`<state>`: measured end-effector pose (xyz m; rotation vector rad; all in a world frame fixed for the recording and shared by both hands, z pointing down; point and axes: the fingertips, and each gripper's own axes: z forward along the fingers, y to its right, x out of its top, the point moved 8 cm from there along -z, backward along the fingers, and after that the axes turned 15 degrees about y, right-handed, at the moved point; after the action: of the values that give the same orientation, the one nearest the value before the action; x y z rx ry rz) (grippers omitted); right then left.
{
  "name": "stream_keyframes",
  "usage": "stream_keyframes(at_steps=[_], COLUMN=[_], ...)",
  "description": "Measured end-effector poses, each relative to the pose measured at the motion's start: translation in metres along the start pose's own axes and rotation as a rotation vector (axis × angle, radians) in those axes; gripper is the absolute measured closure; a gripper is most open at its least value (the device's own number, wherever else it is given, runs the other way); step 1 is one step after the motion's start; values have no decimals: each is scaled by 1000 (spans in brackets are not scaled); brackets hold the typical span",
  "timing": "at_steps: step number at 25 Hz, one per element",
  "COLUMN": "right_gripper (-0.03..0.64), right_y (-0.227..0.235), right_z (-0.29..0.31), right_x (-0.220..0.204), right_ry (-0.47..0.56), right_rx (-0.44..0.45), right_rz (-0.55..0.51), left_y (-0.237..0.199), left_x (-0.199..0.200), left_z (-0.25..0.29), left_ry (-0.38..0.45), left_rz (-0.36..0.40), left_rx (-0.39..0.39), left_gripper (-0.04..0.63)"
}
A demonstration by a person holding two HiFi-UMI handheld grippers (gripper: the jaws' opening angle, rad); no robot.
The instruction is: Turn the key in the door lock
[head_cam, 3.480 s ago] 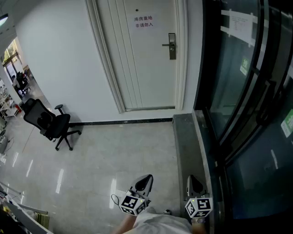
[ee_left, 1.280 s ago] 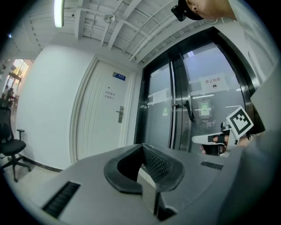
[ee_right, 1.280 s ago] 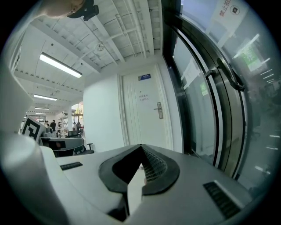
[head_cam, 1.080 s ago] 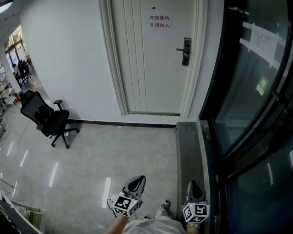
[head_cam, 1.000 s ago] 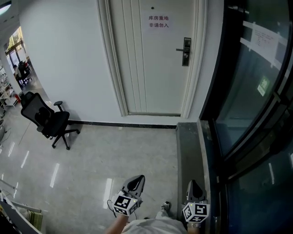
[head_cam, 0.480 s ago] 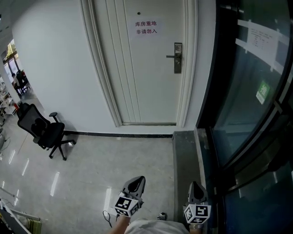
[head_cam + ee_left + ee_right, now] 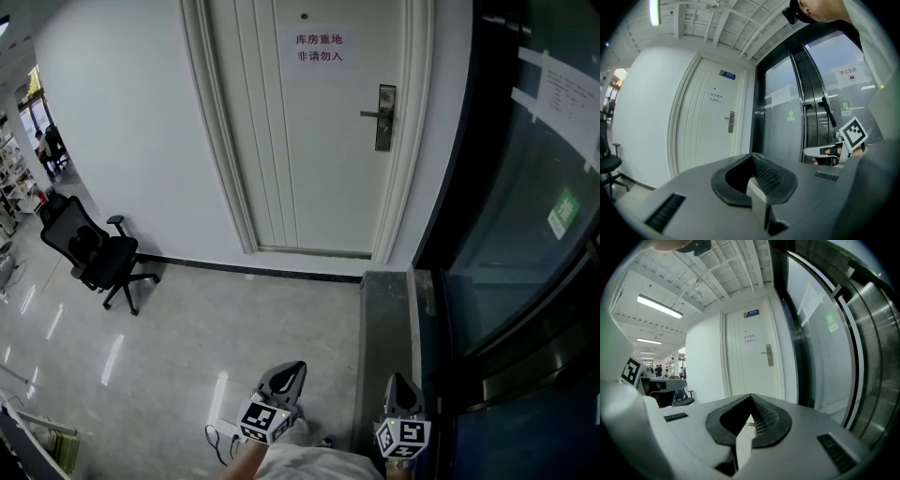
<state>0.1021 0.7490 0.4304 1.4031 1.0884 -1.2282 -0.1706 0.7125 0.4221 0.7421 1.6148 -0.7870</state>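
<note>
The white door (image 7: pixel 309 141) stands ahead across the floor, with its metal lock plate and lever handle (image 7: pixel 385 117) on the right side. No key shows in the lock from this distance. The lock plate (image 7: pixel 731 122) appears small in the left gripper view, and the same lock plate (image 7: pixel 768 355) in the right gripper view. My left gripper (image 7: pixel 286 371) and right gripper (image 7: pixel 397 380) are held low, side by side, pointing at the door. The left gripper (image 7: pixel 752 155) has its jaws together. The right gripper (image 7: pixel 751 396) is shut too; a tiny glint in its hollow is unclear.
A black office chair (image 7: pixel 94 258) stands by the left wall. Dark glass doors (image 7: pixel 525 234) with a paper notice (image 7: pixel 562 94) run along the right. A grey stone strip (image 7: pixel 384 347) lies below them. A printed sign (image 7: pixel 320 49) is on the door. A cable (image 7: pixel 220 436) lies by my feet.
The door and lock plate have drawn a little nearer in the head view as I carry both grippers forward. Both grippers keep their pose with jaws together.
</note>
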Motion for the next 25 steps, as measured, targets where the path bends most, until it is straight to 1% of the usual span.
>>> stream_keyframes(at_steps=[3, 7, 18, 22, 25], right_gripper=[615, 615, 615, 615, 615], right_y=[-4, -5, -27, -36, -47], right_z=[20, 45, 132, 156, 172], right_x=[-2, -3, 2, 0, -3], right_ry=[2, -11, -4, -2, 4], right_rx=[-1, -29, -108, -136, -142], right_rz=[-5, -14, -54, -61, -60], left_y=[-20, -48, -132, -160, -181], left_x=[-1, -7, 2, 1, 0], left_z=[12, 35, 106, 122, 128], left_ry=[1, -16, 12, 12, 8], left_rz=[0, -10, -41, -44, -43], left_rx=[4, 1, -73, -99, -105], left_gripper=[589, 589, 589, 589, 589])
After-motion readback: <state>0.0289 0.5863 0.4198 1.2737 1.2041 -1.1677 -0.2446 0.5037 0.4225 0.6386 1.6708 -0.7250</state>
